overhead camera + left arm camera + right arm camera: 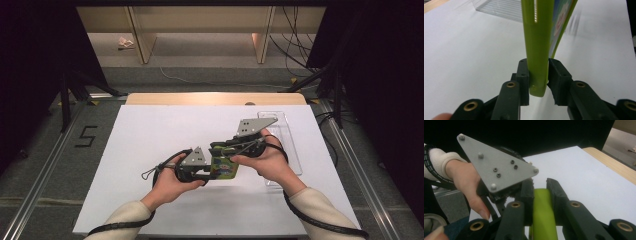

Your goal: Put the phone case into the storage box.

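Item: green case (223,167), flat, printed cover, held off the white table (150,150) just nearer the person than the clear tray (292,150). Right gripper (540,185) pinches one edge; left gripper (538,73) has its jaws around the opposite edge, pads seemingly touching it. Status, judged: two-handed hold established; opening or placing in the tray remains.

A white table (165,150) carries a clear plastic tray (292,150) near its right edge.
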`<state>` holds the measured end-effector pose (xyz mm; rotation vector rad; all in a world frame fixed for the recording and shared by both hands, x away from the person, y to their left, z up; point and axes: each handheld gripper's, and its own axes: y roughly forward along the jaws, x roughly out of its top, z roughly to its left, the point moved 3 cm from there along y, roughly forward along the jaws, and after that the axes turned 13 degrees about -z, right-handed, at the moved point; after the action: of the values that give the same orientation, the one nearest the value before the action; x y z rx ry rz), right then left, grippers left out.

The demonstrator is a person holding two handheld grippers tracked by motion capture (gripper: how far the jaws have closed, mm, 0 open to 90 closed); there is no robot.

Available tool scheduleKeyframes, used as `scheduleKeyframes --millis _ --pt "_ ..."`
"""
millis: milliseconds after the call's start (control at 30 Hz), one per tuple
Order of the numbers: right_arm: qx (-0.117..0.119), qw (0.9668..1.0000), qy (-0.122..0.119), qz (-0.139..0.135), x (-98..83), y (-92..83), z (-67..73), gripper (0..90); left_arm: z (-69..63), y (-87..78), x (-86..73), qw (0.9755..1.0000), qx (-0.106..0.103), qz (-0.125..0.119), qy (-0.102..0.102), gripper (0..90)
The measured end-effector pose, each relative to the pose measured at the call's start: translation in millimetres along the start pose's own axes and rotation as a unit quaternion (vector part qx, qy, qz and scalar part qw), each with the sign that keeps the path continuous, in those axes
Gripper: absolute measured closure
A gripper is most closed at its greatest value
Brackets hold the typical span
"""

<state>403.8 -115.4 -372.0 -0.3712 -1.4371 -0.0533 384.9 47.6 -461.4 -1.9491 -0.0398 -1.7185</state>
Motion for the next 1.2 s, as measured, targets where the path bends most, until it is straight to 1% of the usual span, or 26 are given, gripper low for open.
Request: scheduleKeyframes --millis 33,133,300,667,967,1033,1067,1133,1167,1200 --pt "0.000 1.0000 0.005 -0.004 0.4 -0.9 -1.0 77.6 -0.1 -0.4 0.4 1.0000 0.002 -0.001 -0.001 72.9" --pt "0.001 0.9999 0.009 -0.007 0.3 -1.5 -1.6 77.6 -0.1 -1.1 1.1 1.0000 0.004 0.001 0.001 74.6" --pt "0.003 0.9999 0.006 -0.008 0.8 -1.1 -0.9 77.5 1.2 -2.6 1.7 0.9999 0.009 0.000 0.005 76.1" --pt "0.004 0.9999 0.005 -0.012 2.0 -1.4 -0.5 77.4 1.7 -4.0 3.2 0.9999 0.011 -0.001 -0.002 76.9" --pt "0.000 0.9998 0.004 -0.019 2.8 -1.8 -0.9 76.0 2.7 -5.6 4.6 0.9998 0.015 -0.003 -0.014 77.2" --pt "-0.001 0.9998 0.001 -0.019 2.9 -2.0 -1.3 74.9 2.8 -5.8 4.7 0.9998 0.013 -0.003 -0.016 77.3" --pt "-0.002 0.9998 -0.002 -0.019 3.0 -2.1 -1.5 72.7 2.8 -5.9 4.7 0.9998 0.014 -0.003 -0.015 77.3" --pt "-0.005 0.9998 0.000 -0.019 2.5 -1.6 -2.5 67.4 3.0 -6.0 4.4 0.9998 0.017 0.000 -0.013 77.3" --pt "-0.014 0.9997 0.000 -0.019 2.0 -1.9 -3.9 62.1 3.6 -6.4 4.5 0.9997 0.021 0.001 -0.011 77.3" --pt "-0.014 0.9997 0.000 -0.019 2.0 -1.9 -3.9 62.1 3.6 -6.4 4.5 0.9997 0.021 0.001 -0.011 77.3"
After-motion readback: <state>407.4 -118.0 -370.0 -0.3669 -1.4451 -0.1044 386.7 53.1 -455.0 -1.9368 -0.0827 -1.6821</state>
